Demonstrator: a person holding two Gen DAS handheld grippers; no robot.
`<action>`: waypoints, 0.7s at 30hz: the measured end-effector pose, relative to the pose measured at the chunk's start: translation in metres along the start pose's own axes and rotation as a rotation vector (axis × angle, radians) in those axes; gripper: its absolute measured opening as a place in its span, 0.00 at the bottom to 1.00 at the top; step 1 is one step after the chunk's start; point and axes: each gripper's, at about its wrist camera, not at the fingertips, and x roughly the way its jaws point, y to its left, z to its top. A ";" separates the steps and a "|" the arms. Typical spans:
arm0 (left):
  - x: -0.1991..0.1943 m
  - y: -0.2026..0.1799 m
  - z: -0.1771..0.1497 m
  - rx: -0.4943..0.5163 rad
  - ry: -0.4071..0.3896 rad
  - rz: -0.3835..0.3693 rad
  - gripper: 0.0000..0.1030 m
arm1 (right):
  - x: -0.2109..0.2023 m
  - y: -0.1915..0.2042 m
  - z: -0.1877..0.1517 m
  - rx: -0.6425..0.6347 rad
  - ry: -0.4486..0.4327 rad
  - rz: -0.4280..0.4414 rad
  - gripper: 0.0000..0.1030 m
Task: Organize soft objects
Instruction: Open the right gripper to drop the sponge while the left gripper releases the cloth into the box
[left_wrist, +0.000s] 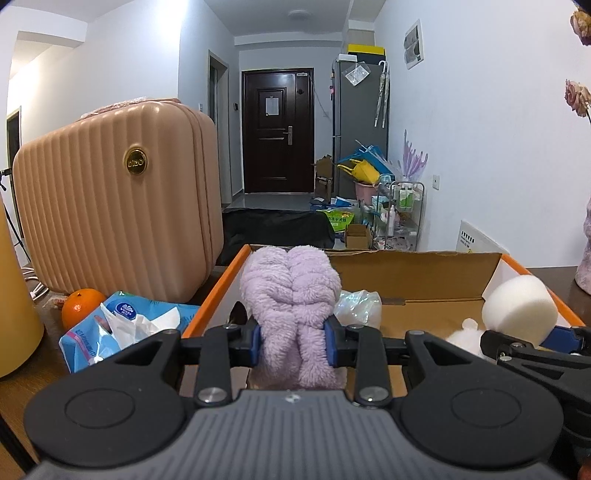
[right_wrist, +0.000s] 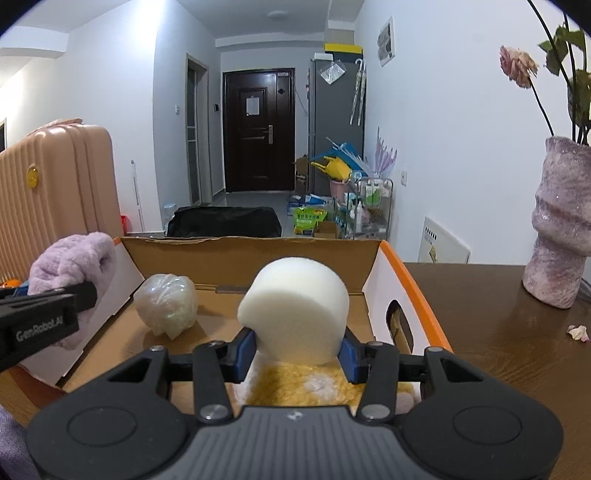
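Note:
My left gripper (left_wrist: 293, 343) is shut on a fluffy lilac towel (left_wrist: 291, 291), held over the left edge of an open cardboard box (left_wrist: 413, 269) with orange rims. The towel also shows at the left of the right wrist view (right_wrist: 70, 262). My right gripper (right_wrist: 297, 350) is shut on a white foam sponge cylinder (right_wrist: 295, 310), held above the box interior (right_wrist: 221, 332). The sponge also shows in the left wrist view (left_wrist: 519, 308). Inside the box lie a crumpled clear plastic bag (right_wrist: 166, 304) and a yellow-and-white plush item (right_wrist: 303, 387) under the right gripper.
A pink ribbed suitcase (left_wrist: 118, 206) stands left of the box. An orange (left_wrist: 79, 306) and a blue tissue pack (left_wrist: 122, 328) lie beside it. A lilac vase (right_wrist: 561, 221) with dried flowers stands on the brown table (right_wrist: 498, 332) at right.

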 end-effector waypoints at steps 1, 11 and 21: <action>0.001 0.000 -0.002 0.003 0.000 0.004 0.31 | -0.001 0.002 -0.001 -0.006 -0.004 -0.004 0.45; 0.005 0.002 -0.006 -0.005 0.013 0.016 0.34 | 0.003 0.004 -0.005 -0.010 0.009 -0.014 0.47; 0.000 0.001 -0.006 -0.007 -0.022 0.042 0.72 | 0.002 0.001 -0.004 0.012 0.008 -0.008 0.73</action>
